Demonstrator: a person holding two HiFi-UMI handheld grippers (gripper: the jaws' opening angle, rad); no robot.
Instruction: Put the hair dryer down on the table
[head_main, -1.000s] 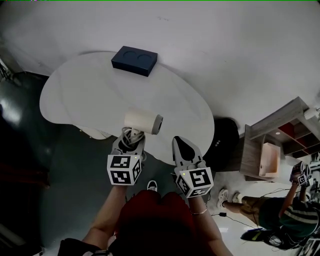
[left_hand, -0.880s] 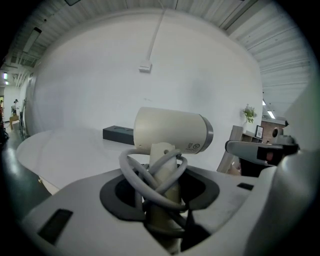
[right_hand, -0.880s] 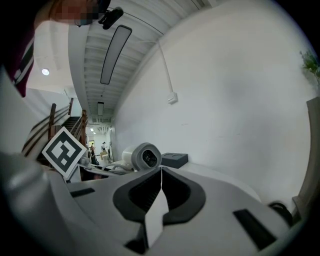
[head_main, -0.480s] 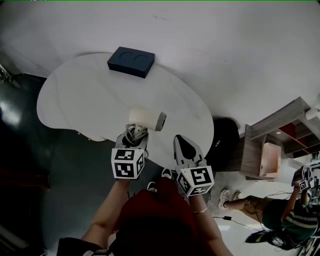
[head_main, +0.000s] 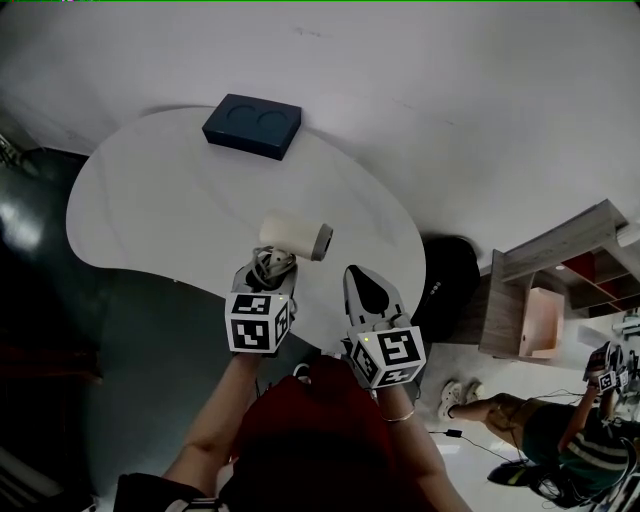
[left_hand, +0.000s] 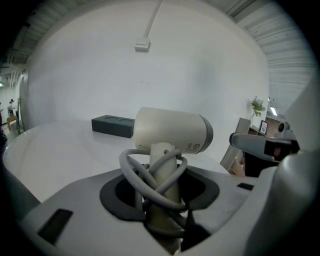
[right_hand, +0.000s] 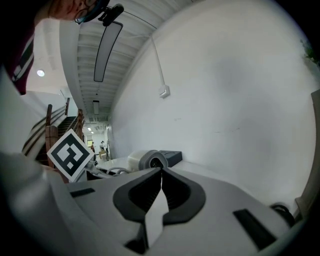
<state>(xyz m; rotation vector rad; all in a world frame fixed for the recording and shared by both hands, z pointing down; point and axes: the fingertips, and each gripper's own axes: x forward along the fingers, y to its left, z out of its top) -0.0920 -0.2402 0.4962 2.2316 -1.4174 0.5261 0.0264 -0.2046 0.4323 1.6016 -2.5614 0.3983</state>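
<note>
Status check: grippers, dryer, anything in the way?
Left gripper shut on hair dryer handle, cord wrapped round it. Right gripper shut, empty. Dryer over table near side, not released. Dark box at far edge, clear.

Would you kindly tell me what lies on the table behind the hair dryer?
A dark box with two round hollows lies on the white table behind the hair dryer, toward the wall. In the left gripper view the dryer's barrel covers the box's right end.

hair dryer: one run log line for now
left gripper: shut on hair dryer handle | right gripper: shut, empty | hair dryer: held over table
</note>
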